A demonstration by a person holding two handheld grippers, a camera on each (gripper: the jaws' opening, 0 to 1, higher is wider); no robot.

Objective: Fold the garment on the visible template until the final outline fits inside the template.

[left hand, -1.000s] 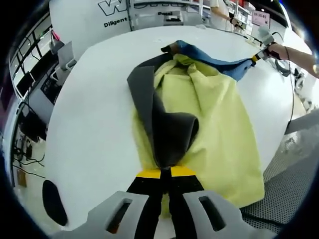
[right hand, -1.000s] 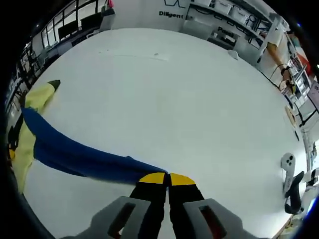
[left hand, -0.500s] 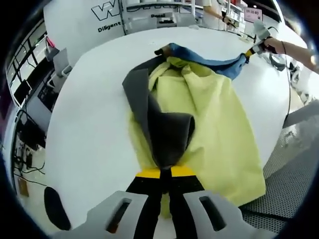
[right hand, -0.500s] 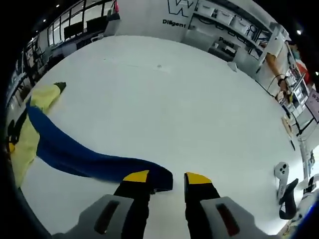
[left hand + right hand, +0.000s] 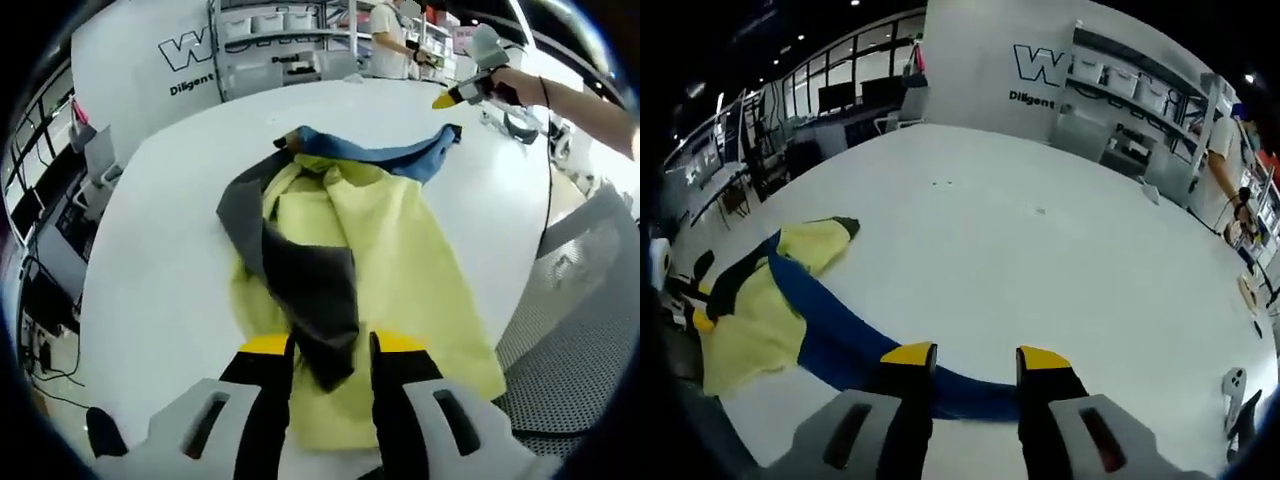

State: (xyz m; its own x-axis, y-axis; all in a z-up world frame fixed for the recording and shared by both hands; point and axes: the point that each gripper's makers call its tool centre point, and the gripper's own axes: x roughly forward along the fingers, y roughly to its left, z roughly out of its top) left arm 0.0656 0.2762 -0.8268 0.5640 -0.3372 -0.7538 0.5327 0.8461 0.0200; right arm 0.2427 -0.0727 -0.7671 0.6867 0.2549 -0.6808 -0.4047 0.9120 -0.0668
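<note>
You've let go with both: your left gripper (image 5: 322,345) and right gripper (image 5: 976,356) now stand parted, where a second ago each pinched cloth. The garment (image 5: 385,250), yellow with grey and blue sleeves, lies rumpled on the white table (image 5: 160,250), its blue sleeve (image 5: 840,335) trailing toward nine o'clock.

The garment (image 5: 380,250) lies spread on the table (image 5: 150,260), its near edge by the table's near rim. One sleeve (image 5: 385,150) stretches across the garment's far end toward the right gripper (image 5: 448,98) (held just past its tip). A folded flap (image 5: 300,270) lies on the garment, reaching between the left gripper (image 5: 322,345) jaws.
</note>
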